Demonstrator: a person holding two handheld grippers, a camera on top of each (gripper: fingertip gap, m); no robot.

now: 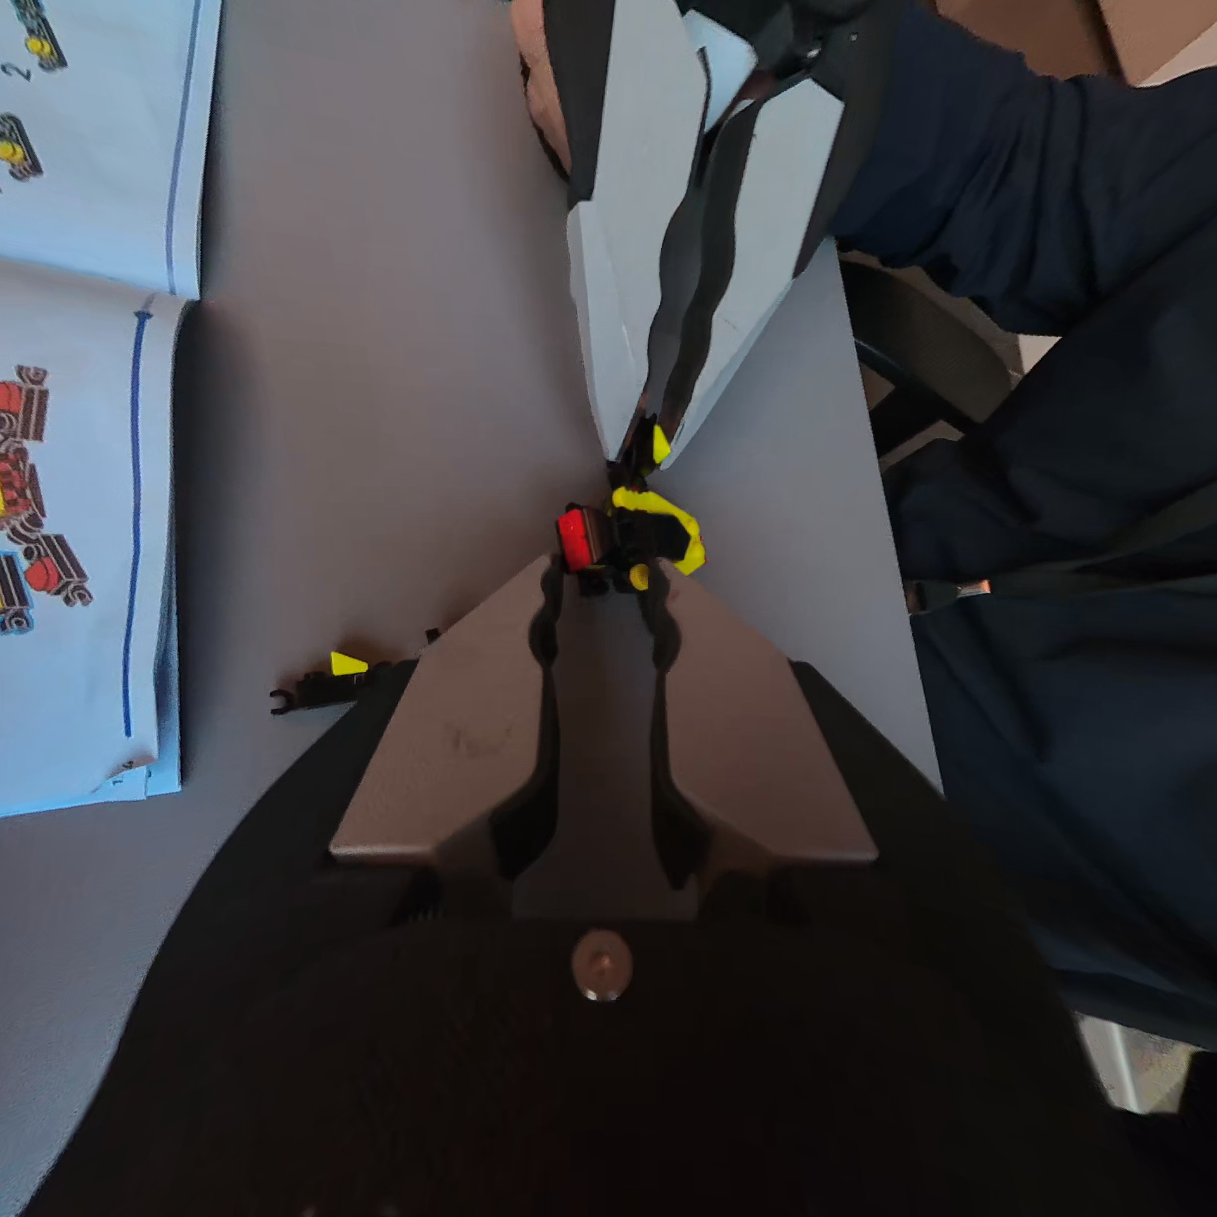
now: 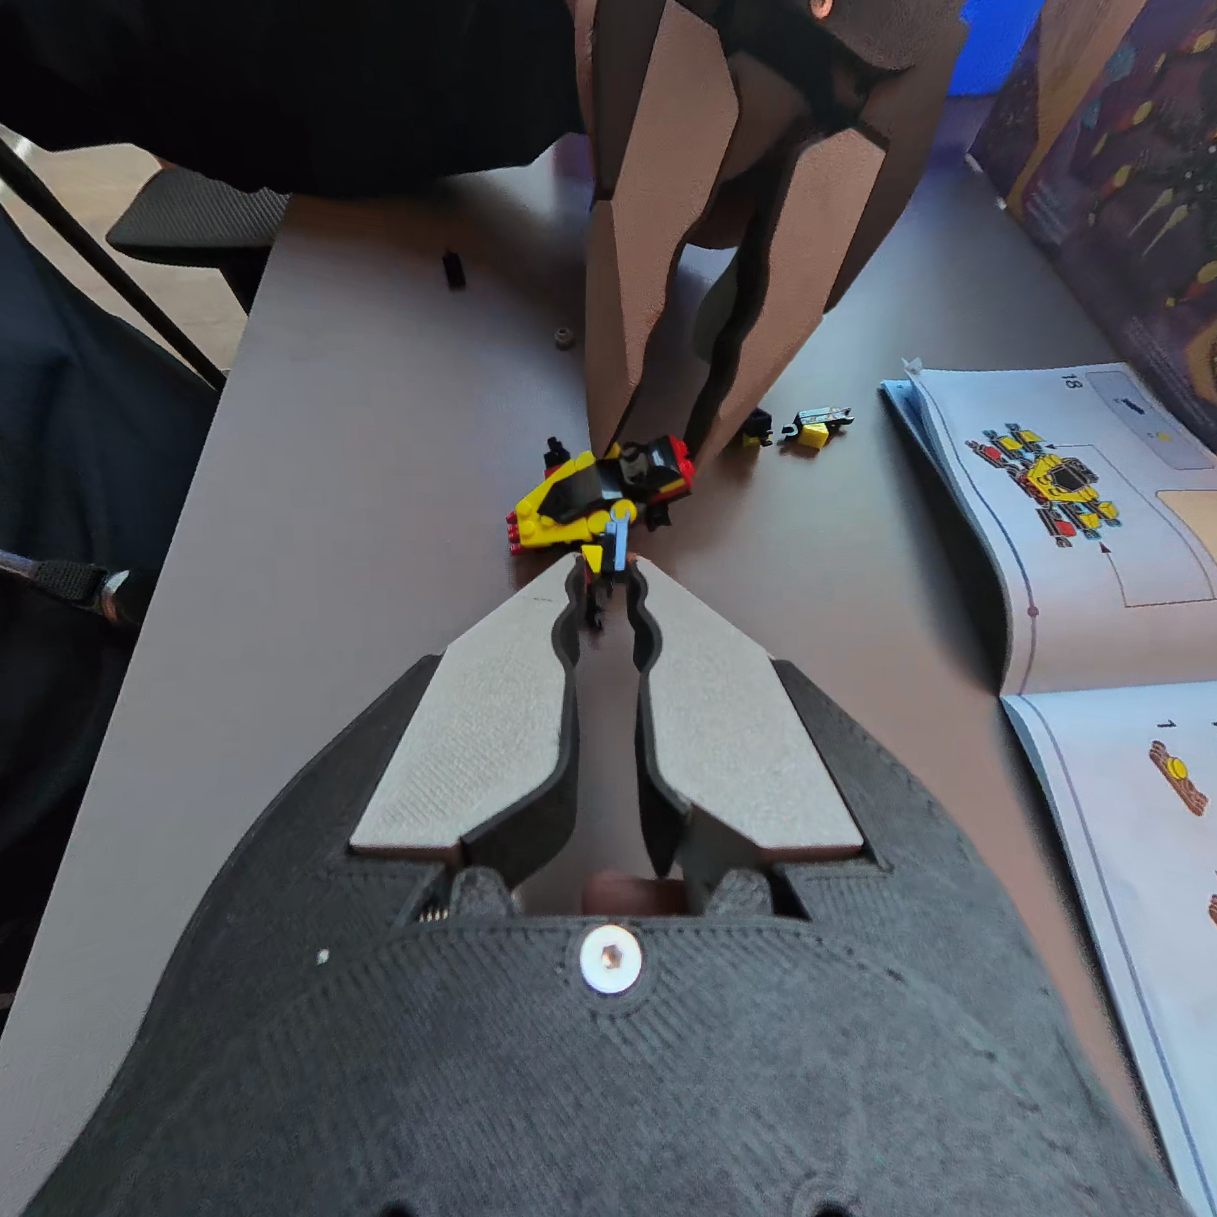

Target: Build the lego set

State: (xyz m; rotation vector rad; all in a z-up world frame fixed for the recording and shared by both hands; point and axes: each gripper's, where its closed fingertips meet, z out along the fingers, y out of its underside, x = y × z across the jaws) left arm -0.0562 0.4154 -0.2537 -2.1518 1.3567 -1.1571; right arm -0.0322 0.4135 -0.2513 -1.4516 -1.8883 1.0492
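Lego model (image 2: 596, 497) partly hidden between left gripper (image 1: 606, 571) and right gripper (image 2: 604, 560)

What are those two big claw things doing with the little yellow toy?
A person is building a Lego model with two hand-held grippers. The left gripper pinches the yellow, black and red model against the table. The right gripper grips a small yellow, blue and black piece at its side. An instruction booklet lies open nearby.
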